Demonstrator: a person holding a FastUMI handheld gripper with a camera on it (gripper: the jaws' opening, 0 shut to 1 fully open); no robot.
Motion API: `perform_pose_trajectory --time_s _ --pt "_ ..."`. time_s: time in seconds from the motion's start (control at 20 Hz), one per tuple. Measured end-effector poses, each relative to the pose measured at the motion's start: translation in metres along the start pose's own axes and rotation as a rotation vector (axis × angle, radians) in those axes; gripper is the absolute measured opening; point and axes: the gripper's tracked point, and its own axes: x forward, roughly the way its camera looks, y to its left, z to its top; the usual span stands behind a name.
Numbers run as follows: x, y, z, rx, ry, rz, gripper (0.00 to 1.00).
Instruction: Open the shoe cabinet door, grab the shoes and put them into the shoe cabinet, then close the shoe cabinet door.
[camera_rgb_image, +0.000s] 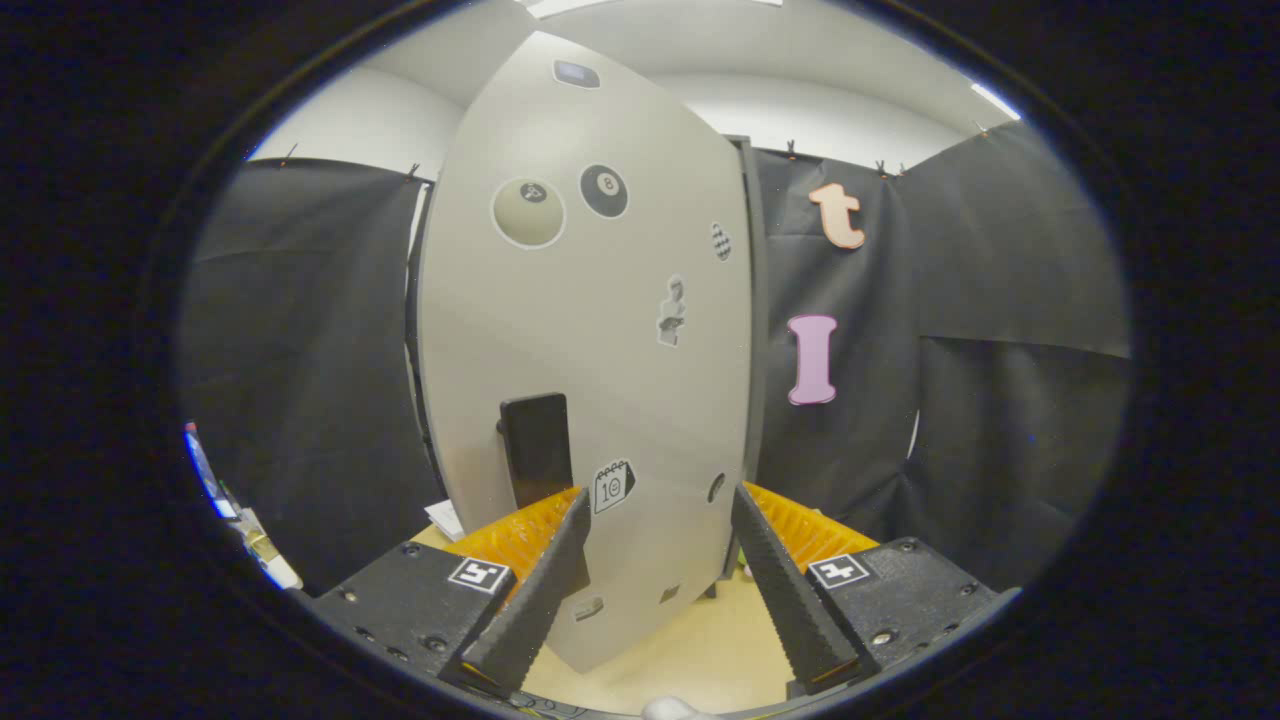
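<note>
Cabinet door (590, 350) stands just ahead of the gripper (660, 545), pale grey and tall, with several stickers on its face and a dark flat handle (537, 447) low on its left part. The door seems to be turned a little out of its frame: a dark edge of the cabinet body (752, 320) shows along its right side, and the lower corner of the door hangs over the light wooden floor (710, 650). How far it is open I cannot tell from this view.

The jaws are wide apart and hold nothing. The left finger (540, 590) reaches up just below the handle, near it but not on it, and the right finger (780, 590) lies near the right edge of the door. The lower part of the door sits between them.

I judge that the step in hand is the first one, the opening of the door, or possibly its end. No shoes are visible here, so I cannot say where they are.

The next move, in my opinion, calls for bringing the fingers up and a little left to the handle, closing on it firmly, and then pulling along the arc of the hinge, not straight back.
</note>
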Motion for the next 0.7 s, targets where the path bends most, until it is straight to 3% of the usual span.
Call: perform_pose_trajectory --time_s 0.3,0.7 --pt "0.023 0.054 -0.001 0.021 0.003 0.065 0.98" --pt "0.015 0.059 0.002 0.008 0.005 0.060 0.98"
